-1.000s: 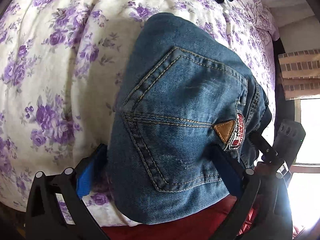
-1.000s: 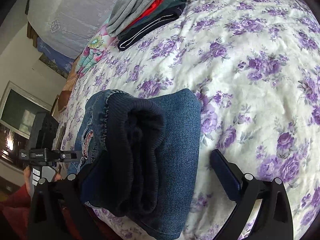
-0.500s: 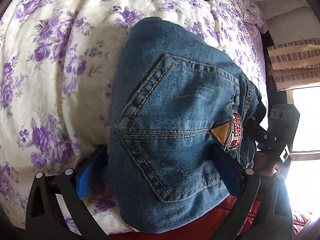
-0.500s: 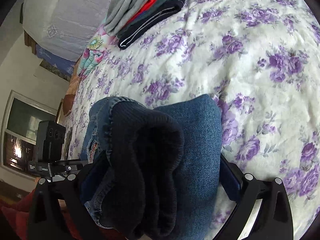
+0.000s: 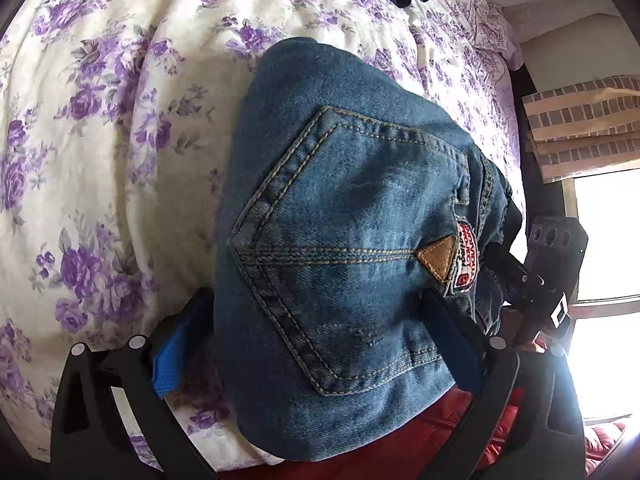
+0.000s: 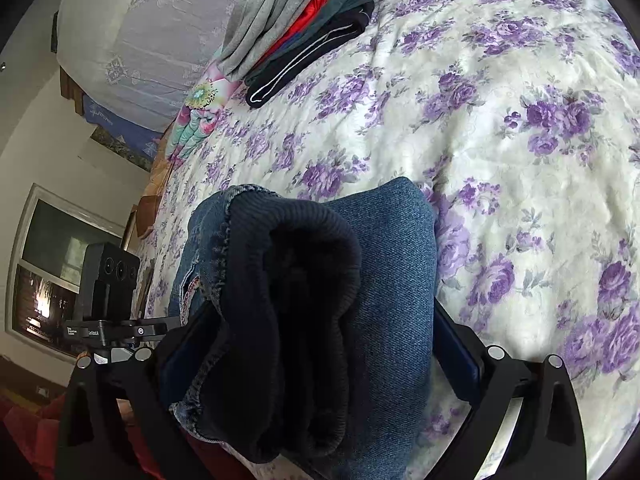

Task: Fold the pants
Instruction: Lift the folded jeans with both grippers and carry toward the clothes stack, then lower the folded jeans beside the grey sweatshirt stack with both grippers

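Note:
The blue jeans point(image 5: 352, 240) are folded into a thick bundle at the near edge of a bed, back pocket and brown patch facing up. My left gripper point(image 5: 316, 304) is shut on the bundle, one finger pressed against each side. From the other end, my right gripper point(image 6: 320, 316) is shut on the same jeans point(image 6: 384, 280); the dark ribbed lining of the folded layers faces that camera. The right gripper's body point(image 5: 552, 272) shows beyond the jeans in the left wrist view, and the left gripper's body point(image 6: 108, 292) shows at the left of the right wrist view.
The bed has a white sheet with purple flowers point(image 6: 520, 120). A stack of folded clothes point(image 6: 304, 28) lies at its far side beside a colourful pillow point(image 6: 200, 112). Red fabric point(image 5: 400, 452) lies below the bundle at the bed's edge. A bright window point(image 5: 600, 240) and striped curtain point(image 5: 580, 128) are at right.
The right gripper's fingers, wide apart with a gap beside the jeans a second ago, have come in against both sides of the bundle. The left gripper keeps its hold.

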`<state>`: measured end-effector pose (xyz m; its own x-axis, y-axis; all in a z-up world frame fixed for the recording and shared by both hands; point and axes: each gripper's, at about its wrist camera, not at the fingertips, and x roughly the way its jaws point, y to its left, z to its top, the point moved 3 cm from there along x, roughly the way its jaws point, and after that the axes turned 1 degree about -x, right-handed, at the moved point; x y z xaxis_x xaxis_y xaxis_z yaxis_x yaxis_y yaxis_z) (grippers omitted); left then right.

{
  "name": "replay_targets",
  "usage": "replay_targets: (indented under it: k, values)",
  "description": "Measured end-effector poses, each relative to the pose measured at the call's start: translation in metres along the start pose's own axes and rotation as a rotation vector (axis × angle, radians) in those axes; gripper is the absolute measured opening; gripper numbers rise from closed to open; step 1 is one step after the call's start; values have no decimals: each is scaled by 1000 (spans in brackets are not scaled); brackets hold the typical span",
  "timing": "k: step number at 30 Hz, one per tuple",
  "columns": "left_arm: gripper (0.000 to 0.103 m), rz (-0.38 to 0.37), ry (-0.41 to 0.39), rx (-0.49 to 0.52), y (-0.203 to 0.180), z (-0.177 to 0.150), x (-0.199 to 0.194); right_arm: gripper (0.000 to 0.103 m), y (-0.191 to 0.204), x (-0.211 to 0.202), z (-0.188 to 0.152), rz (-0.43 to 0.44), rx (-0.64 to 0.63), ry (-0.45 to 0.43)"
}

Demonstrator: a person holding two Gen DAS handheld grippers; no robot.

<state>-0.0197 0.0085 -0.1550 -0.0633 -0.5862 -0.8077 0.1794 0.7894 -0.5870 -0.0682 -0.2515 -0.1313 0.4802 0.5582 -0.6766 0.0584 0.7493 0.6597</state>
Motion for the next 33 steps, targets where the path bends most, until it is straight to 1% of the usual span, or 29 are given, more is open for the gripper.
replay_targets:
  k: [2, 3, 4, 5, 7, 8, 10, 11, 13, 15, 18, 22, 25, 28, 33]
  values:
    - [98, -13, -21, -2, 0, -4, -2, 100, 0, -2, -2, 4, -3, -3]
    - [98, -8, -32, -4, 0, -4, -3, 100, 1, -2, -2, -10, 0, -3]
    - [94, 1, -45, -3, -1, -4, -4, 99, 4, -3, -3, -35, -7, -2]
    - [89, 13, -63, 10, -6, -2, -5, 90, 9, -3, -4, -66, -28, -3]
    - [84, 61, -81, 39, -13, 1, -9, 81, 21, -7, -5, -123, -83, -10]
    - [82, 77, -92, 52, -17, 3, -12, 76, 24, -9, -5, -136, -97, -10]
    - [73, 100, -108, 72, -22, 3, -18, 69, 27, -14, -6, -145, -98, -14]
    - [71, 106, -110, 78, -24, 3, -21, 66, 29, -17, -6, -151, -100, -18]
    - [63, 103, -119, 96, -27, 4, -30, 64, 40, -24, -6, -176, -137, -34]
    - [60, 108, -130, 127, -34, 5, -39, 63, 51, -30, -5, -197, -179, -56]
    - [60, 126, -164, 167, -44, 12, -52, 63, 57, -34, 5, -181, -180, -88]
    - [60, 121, -207, 177, -56, 43, -69, 63, 61, -30, 40, -167, -169, -119]
    - [60, 123, -237, 190, -62, 72, -77, 63, 69, -24, 74, -180, -210, -146]
    - [60, 142, -246, 195, -58, 104, -76, 63, 67, -7, 109, -184, -220, -137]
    - [60, 135, -246, 105, -34, 164, -64, 63, 61, 37, 167, -205, -245, -92]
